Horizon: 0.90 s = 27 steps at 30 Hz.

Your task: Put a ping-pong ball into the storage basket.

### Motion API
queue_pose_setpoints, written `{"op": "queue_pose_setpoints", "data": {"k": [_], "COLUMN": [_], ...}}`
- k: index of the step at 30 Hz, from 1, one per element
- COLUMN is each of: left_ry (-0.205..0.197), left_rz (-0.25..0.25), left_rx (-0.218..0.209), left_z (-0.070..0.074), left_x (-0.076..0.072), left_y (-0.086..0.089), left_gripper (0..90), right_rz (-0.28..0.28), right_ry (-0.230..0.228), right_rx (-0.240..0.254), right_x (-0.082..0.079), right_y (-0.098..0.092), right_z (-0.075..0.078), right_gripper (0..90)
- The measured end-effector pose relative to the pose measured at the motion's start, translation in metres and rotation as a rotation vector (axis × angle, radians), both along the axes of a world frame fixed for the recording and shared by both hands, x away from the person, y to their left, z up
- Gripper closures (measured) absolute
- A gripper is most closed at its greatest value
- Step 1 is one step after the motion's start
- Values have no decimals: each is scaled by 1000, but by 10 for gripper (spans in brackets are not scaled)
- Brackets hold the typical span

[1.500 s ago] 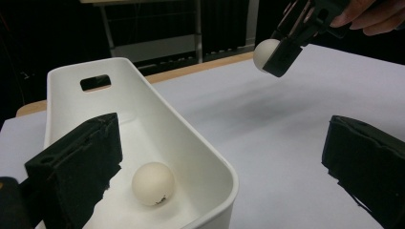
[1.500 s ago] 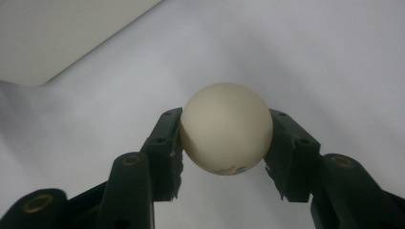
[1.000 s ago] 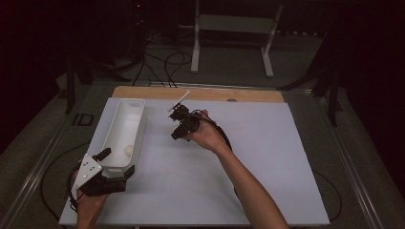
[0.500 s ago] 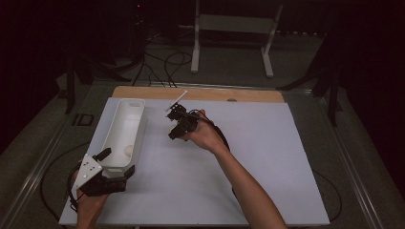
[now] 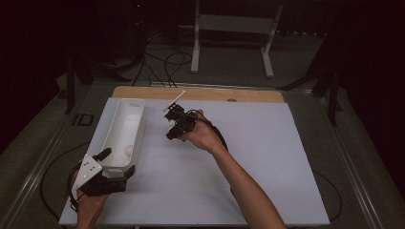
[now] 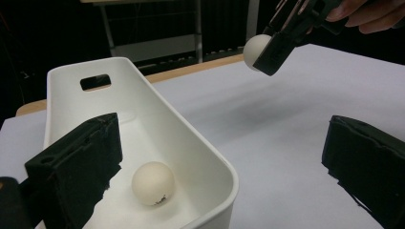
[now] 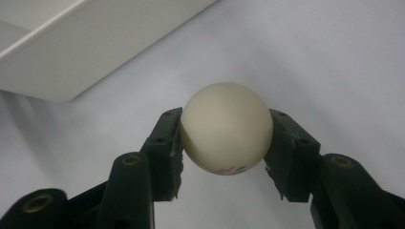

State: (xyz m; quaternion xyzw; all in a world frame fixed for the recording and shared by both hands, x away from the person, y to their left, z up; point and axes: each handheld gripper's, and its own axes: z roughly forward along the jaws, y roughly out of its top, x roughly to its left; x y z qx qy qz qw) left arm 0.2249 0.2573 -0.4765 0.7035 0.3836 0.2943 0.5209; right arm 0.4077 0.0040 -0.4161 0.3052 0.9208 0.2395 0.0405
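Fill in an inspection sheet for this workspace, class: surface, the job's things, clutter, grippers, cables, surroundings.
Surface: white table top, wooden strip along its far edge.
Job's things: white bin at left with one ball inside; second ball held above the table.
Clutter: nothing seen.
Grippers: left gripper straddles the bin's near end, one jaw inside, one outside; right gripper shut on the second ball.
Cables: a cable trails from the right gripper.
Surroundings: dark room, white stand behind, floor cables.
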Motion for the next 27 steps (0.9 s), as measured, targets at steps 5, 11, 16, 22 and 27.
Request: {"op": "queue_pose_setpoints", "data": {"k": [5, 11, 16, 22, 27], "left_ry": [-1, -2, -1, -1, -1], "left_rz": [0, 1, 2, 1, 2], "left_rx": [-1, -3, -2, -2, -3], "left_z": [0, 0, 0, 0, 0], "left_x": [0, 0, 0, 0, 0], "left_y": [0, 1, 1, 1, 1], "left_gripper": [6, 6, 6, 6, 6], "right_rz": [6, 7, 13, 16, 20], "right_ry": [-6, -1, -1, -3, -4], "right_rx": [5, 9, 13, 22, 28], "right_x": [0, -1, -1, -2, -2], "right_y": [2, 5, 7, 9, 11], "right_z": [1, 2, 2, 2, 3], "right_gripper": [503, 503, 503, 504, 504]}}
